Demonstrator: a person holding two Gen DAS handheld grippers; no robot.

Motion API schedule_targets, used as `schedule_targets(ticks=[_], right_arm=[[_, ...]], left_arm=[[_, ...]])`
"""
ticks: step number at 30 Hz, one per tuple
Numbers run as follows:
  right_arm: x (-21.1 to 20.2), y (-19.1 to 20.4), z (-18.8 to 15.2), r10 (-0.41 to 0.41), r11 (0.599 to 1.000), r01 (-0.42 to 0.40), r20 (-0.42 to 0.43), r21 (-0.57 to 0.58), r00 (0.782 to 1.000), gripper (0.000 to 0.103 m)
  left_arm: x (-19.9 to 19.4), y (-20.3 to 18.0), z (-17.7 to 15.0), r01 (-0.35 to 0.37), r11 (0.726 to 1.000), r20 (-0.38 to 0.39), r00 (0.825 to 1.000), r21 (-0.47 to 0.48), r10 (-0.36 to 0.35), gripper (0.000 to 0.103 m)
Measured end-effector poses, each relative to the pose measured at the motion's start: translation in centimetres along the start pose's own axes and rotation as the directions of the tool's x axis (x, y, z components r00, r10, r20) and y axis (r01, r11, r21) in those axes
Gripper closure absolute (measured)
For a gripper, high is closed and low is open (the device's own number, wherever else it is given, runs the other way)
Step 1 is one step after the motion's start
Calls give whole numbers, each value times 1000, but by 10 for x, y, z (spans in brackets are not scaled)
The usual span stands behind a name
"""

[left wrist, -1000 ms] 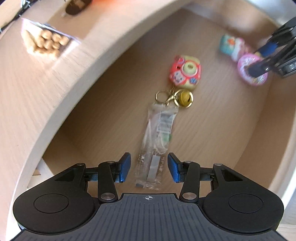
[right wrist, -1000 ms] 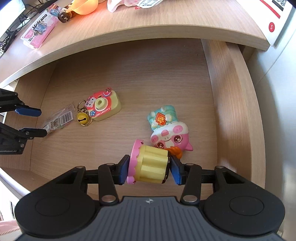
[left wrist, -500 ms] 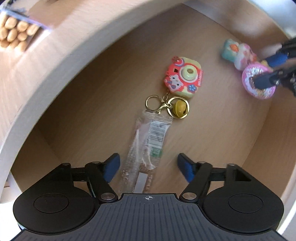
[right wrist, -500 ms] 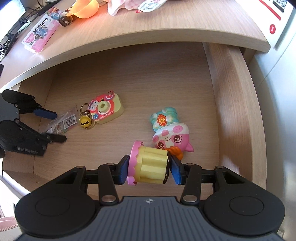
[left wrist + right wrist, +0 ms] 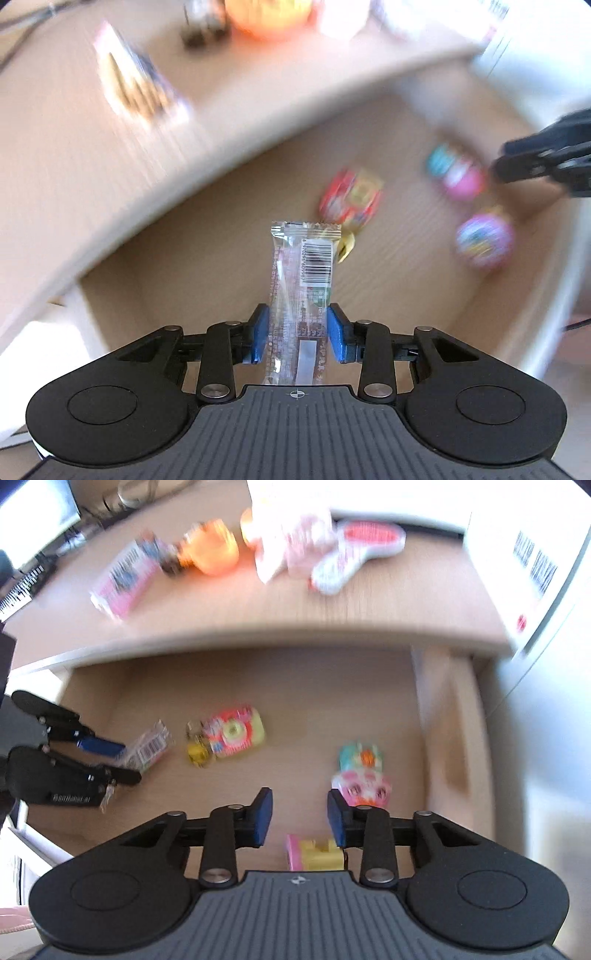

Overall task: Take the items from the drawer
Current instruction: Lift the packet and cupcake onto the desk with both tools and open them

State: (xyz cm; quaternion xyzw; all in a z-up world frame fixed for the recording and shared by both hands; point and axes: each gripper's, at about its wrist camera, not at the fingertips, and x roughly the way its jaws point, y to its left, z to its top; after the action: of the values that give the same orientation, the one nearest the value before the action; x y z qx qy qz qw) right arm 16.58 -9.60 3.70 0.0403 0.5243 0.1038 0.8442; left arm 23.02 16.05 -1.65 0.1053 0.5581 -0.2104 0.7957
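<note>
My left gripper (image 5: 297, 332) is shut on a clear snack packet (image 5: 301, 258) with a barcode and holds it up above the open wooden drawer (image 5: 184, 266). In the right wrist view the left gripper (image 5: 129, 760) grips the packet (image 5: 149, 744) at the drawer's left side. My right gripper (image 5: 299, 819) is open, with nothing between its blue pads. The pink and yellow cupcake toy (image 5: 314, 854) lies on the drawer floor (image 5: 314, 686) just under it. The cupcake toy (image 5: 484, 236) also shows blurred in the left wrist view, below the right gripper (image 5: 517, 168).
A camera toy (image 5: 236, 734) with a yellow bell (image 5: 197, 753) and a pig toy (image 5: 362, 775) lie in the drawer. On the desk top above sit a pink packet (image 5: 123, 578), an orange object (image 5: 212, 550), pink cloth (image 5: 291, 542) and a brush (image 5: 354, 554). Both views are motion-blurred.
My left gripper has shut on the snack packet and lifted it. My right gripper has opened, let go of the cupcake toy and risen; the toy now lies on the drawer floor.
</note>
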Motion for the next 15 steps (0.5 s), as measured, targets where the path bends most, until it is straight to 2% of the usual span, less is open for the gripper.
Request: schedule_targets(ticks=[3,5,7,8,10,12,15], right_arm=[[-23,-8,8,-9,1000,8,56,10,998,75],[-28,-18,16,4,999,-5,25,52,1000,73],[-20,-25,22,39,994,-35,-41,104,998,57],[-12,-26,23,57,991,-46,-78,126,995,41],[8,-21,23,71,989,-48,-169,139,983,37],[31,-10,24,31,996,-5,-271,95,962,37],[60,9,21,-117,993,112,-363,-36,925,37]], left_arm=[[-52,-8,-5,14,1000,141,990,-25,-11,65],[-72,-8,1,28,998,211,977,-53,-16,65],[-89,-6,-2,36,996,254,967,-82,-15,65],[-99,0,-4,37,995,269,963,-97,-9,65],[-113,8,-18,43,990,284,959,-131,-4,65],[-87,-10,-19,59,984,287,958,-165,-9,65],[-86,-8,-38,75,973,286,958,-217,-10,65]])
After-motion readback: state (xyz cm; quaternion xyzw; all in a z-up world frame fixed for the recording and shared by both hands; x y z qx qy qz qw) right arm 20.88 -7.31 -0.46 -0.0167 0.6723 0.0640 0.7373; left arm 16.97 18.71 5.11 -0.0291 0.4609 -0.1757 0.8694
